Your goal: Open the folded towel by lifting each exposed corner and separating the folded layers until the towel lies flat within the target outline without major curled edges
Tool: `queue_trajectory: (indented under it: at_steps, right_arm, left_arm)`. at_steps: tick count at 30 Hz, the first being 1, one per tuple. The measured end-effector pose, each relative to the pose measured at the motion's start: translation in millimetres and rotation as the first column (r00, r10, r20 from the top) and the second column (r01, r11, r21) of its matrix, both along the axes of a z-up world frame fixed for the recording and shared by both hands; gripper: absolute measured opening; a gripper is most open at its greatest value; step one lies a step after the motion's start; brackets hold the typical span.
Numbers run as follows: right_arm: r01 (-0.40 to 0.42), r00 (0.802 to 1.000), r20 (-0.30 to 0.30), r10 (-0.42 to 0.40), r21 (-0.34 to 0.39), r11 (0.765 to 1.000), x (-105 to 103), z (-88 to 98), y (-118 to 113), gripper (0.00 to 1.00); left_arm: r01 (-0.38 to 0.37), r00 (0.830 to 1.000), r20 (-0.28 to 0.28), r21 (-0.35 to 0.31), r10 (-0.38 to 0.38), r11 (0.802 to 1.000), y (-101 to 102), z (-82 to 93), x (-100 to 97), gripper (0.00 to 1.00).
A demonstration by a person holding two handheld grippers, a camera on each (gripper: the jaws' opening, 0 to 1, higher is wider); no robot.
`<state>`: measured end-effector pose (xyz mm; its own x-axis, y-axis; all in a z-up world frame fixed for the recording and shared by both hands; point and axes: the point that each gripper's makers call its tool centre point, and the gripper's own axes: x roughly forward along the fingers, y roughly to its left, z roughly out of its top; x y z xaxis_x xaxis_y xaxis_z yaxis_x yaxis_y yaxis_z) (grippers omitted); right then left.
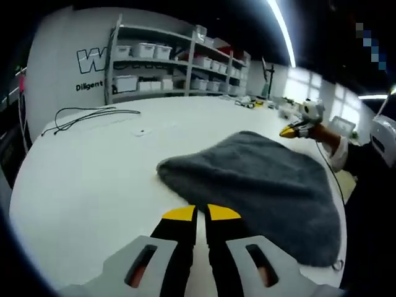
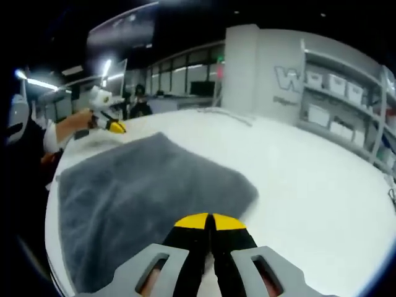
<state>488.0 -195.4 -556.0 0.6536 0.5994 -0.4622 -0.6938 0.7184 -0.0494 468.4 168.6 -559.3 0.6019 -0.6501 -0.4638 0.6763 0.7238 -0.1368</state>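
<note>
lying on a white table (image 1: pixel 86 185), the grey towel (image 1: pixel 260 185) is spread out but looks rumpled and partly doubled, so by my reading the unfolding is under way, not finished. no target outline can be made out on the table top.

each gripper sits at an opposite edge of the towel, which suits pulling layers apart from both sides. the left gripper (image 1: pixel 201 213) has its yellow-tipped jaws together at the towel's near edge; whether cloth is pinched between them cannot be told. the right gripper (image 2: pixel 210 221) likewise has its jaws closed at its own near edge of the towel (image 2: pixel 142 192), grip unclear.

the left gripper view shows shelves (image 1: pixel 173 62) with white bins along the far wall, a black cable (image 1: pixel 86 114) on the table to the far left, and the other gripper at the towel's far right corner. the right gripper view shows the towel's flatter, wider face and dark windows beyond.
</note>
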Motion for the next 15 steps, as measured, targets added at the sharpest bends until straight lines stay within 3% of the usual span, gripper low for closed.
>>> queue_trajectory:
  at_steps: [4, 9, 15]
  right_arm:
    - [-0.013, 1.000, -0.002, 0.013, -0.007, 1.000, 9, 1.1, 3, 0.00]
    - [-0.024, 1.000, 0.001, 0.024, -0.030, 0.999, 22, 1.4, 7, 0.00]
    - [-0.041, 0.999, -0.003, 0.041, -0.051, 0.998, 33, -3.3, 13, 0.00]
  left_arm:
    - [-0.005, 1.000, 0.001, 0.024, 0.005, 1.000, -2, -3.4, -14.1, 0.05]
    - [-0.030, 0.999, -0.015, -0.017, 0.030, 0.999, -2, -3.2, -31.7, 0.05]
    - [-0.033, 0.999, -0.008, -0.017, 0.033, 0.999, -9, -5.0, -49.6, 0.04]
